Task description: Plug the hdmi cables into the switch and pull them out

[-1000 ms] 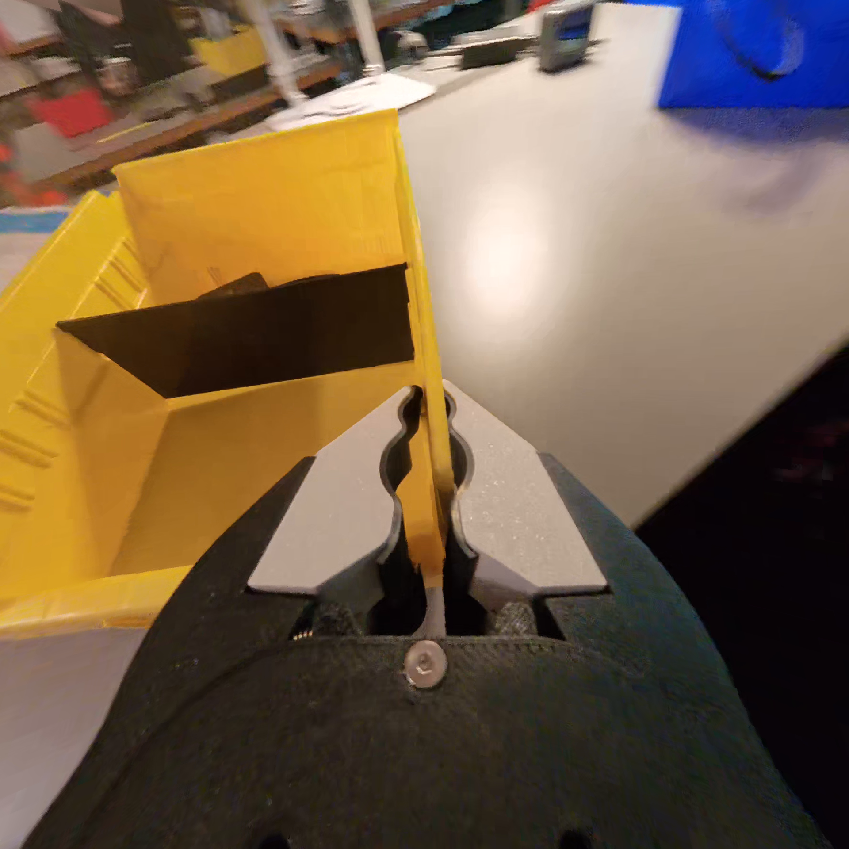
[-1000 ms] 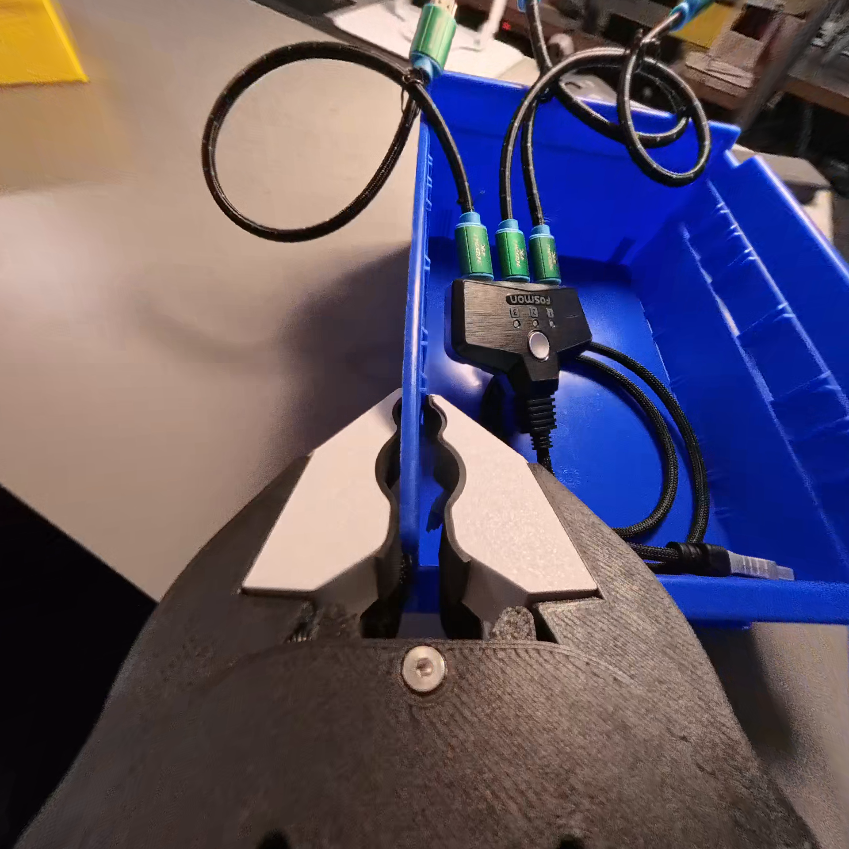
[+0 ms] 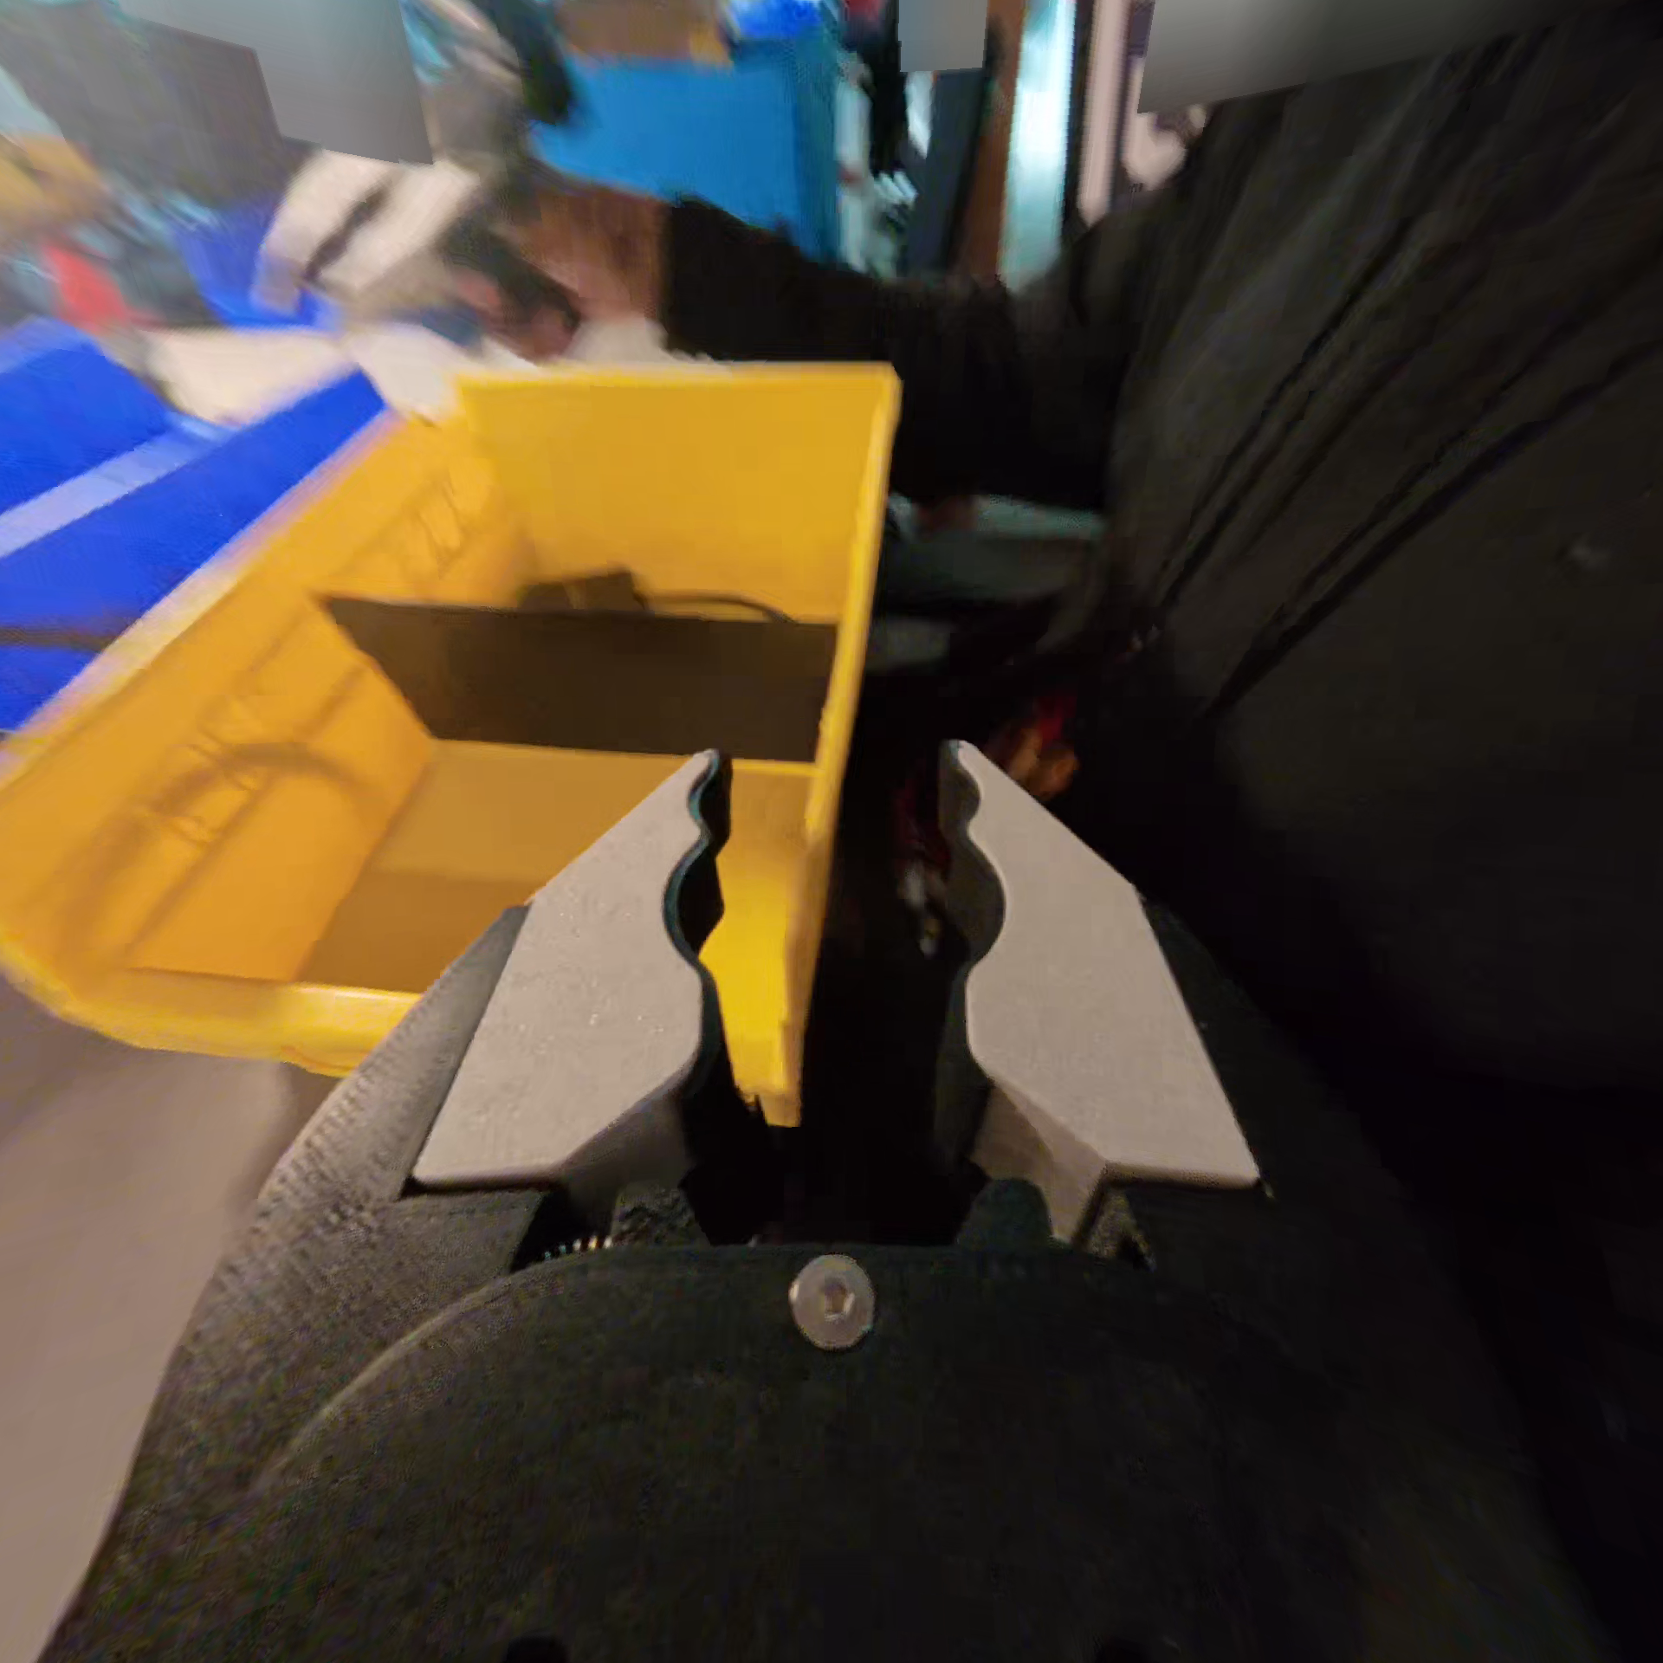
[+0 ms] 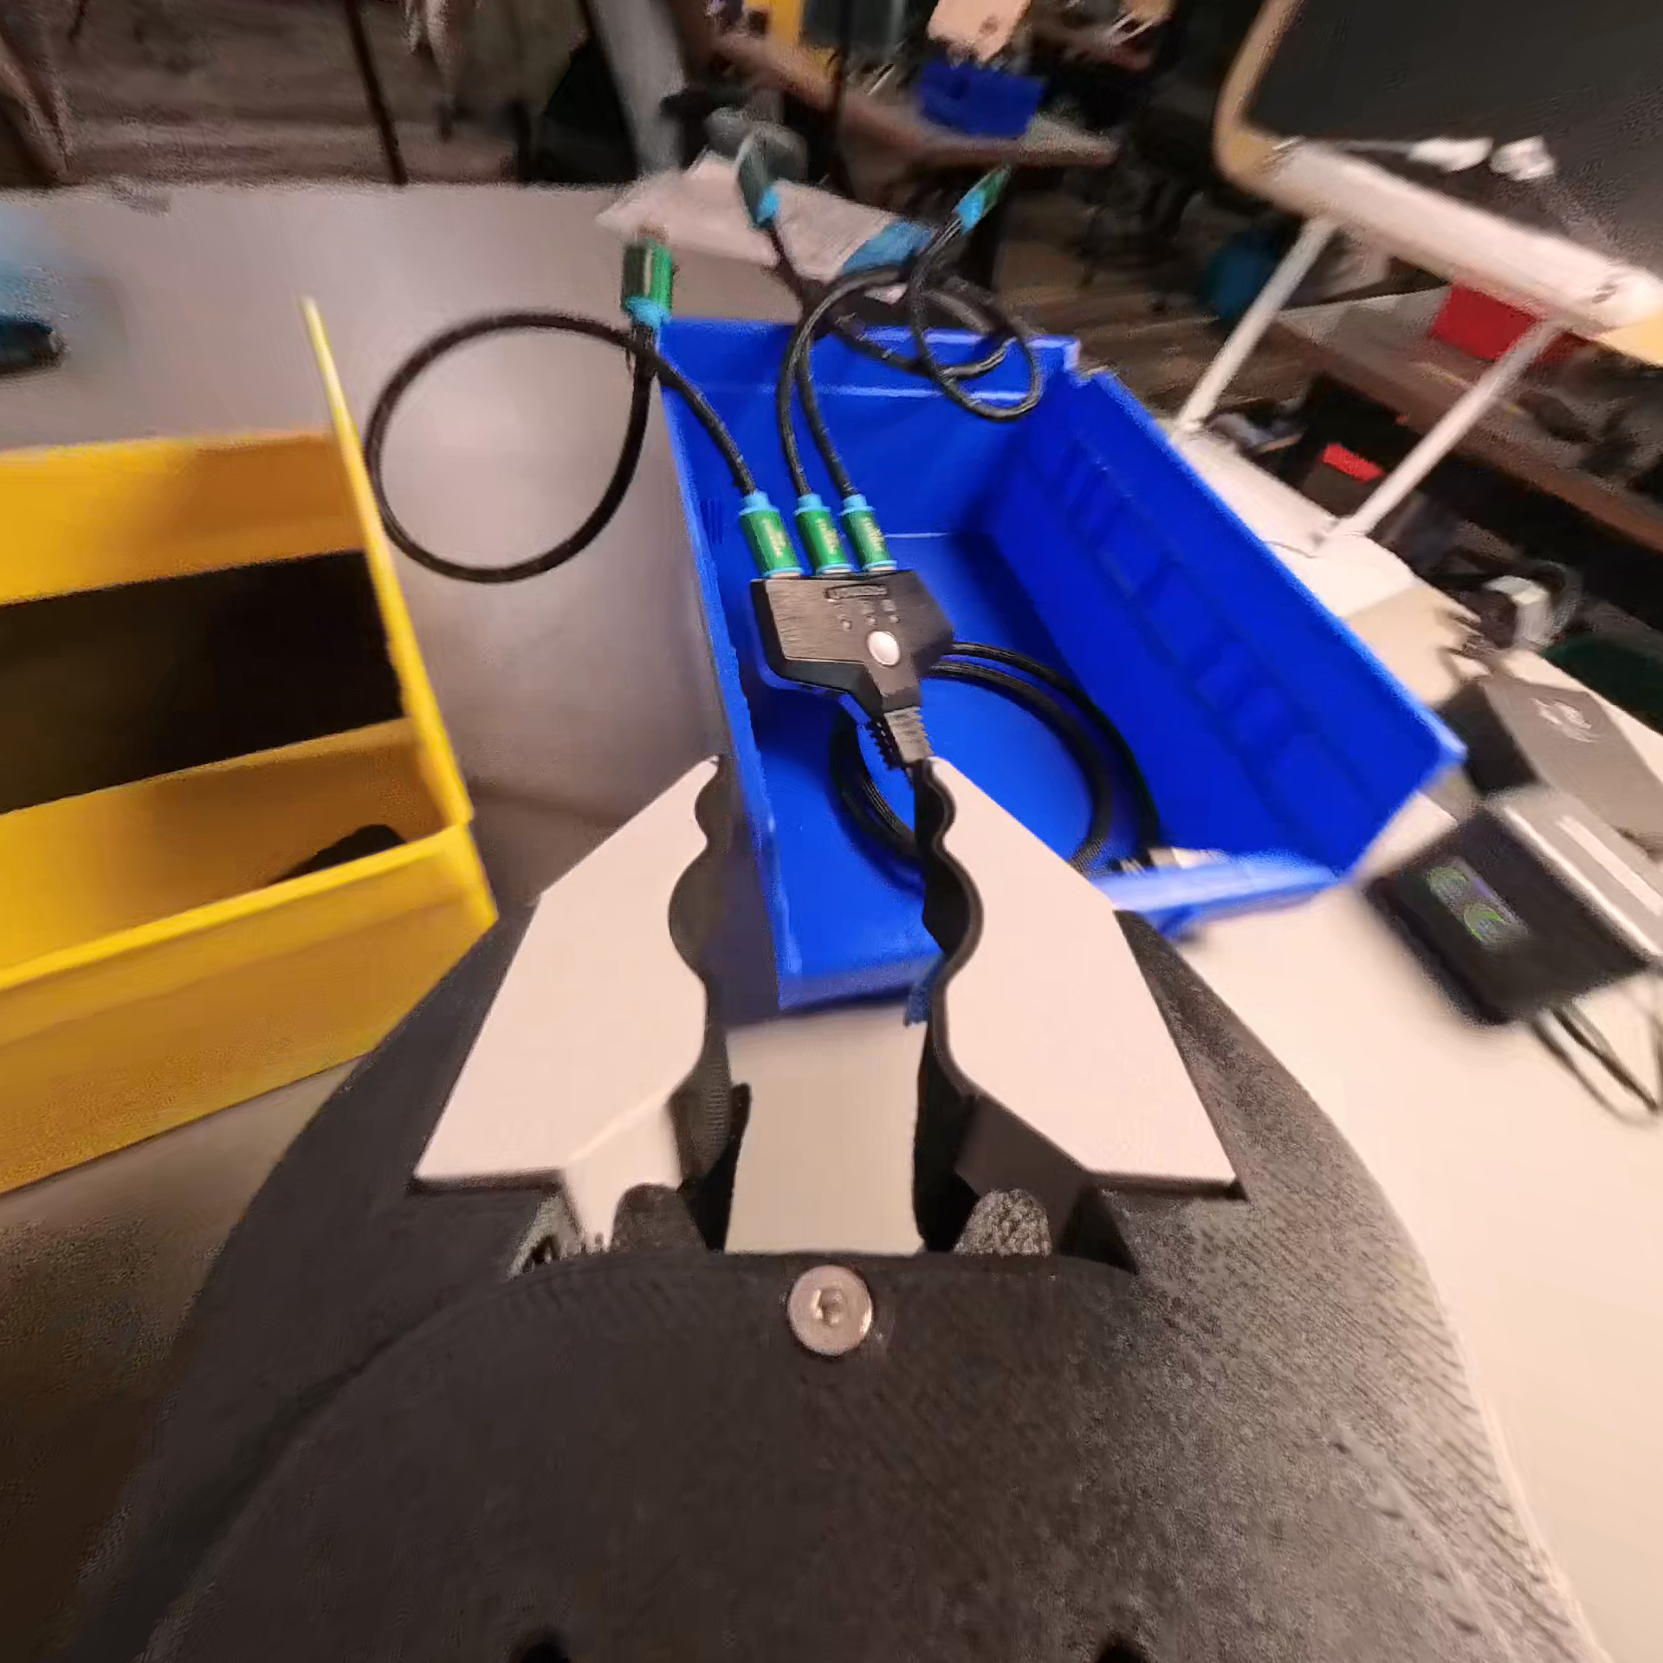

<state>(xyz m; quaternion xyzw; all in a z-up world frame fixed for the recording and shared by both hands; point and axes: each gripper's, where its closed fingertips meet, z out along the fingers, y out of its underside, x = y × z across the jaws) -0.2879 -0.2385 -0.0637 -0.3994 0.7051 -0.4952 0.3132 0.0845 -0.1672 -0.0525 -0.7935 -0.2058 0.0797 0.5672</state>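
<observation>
On the left, the left hand-held gripper (image 3: 832, 900) has let go of the yellow plastic bin (image 3: 630, 468): a second ago its jaws pinched the bin's right wall, and now they stand spread, with that wall's near corner loose in the gap beside the left finger and touching nothing that can be made out. The bin shows a black divider across its middle and something dark behind it, too blurred to name. In the right wrist view the same yellow bin sits on the pale grey surface (image 4: 540, 684), just beside the blue plastic bin (image 4: 1215, 612).

The right hand-held gripper (image 4: 823, 891) has released too. It was clamped on the blue bin's left wall; now its jaws are apart, holding nothing, drawn back above the bin's near left corner.

Inside the blue bin lies the black HDMI switch (image 4: 850, 634), with three green-ended black braided HDMI cables (image 4: 814, 544) plugged side by side into its far edge; their free ends loop out over the bin's rim, and the switch's own lead coils on the bin floor.

Further right, a small black device with a lit screen (image 4: 1476, 909) rests on the surface.

Both bins seem placed, so both grippers are free to start pulling the plugs.
</observation>
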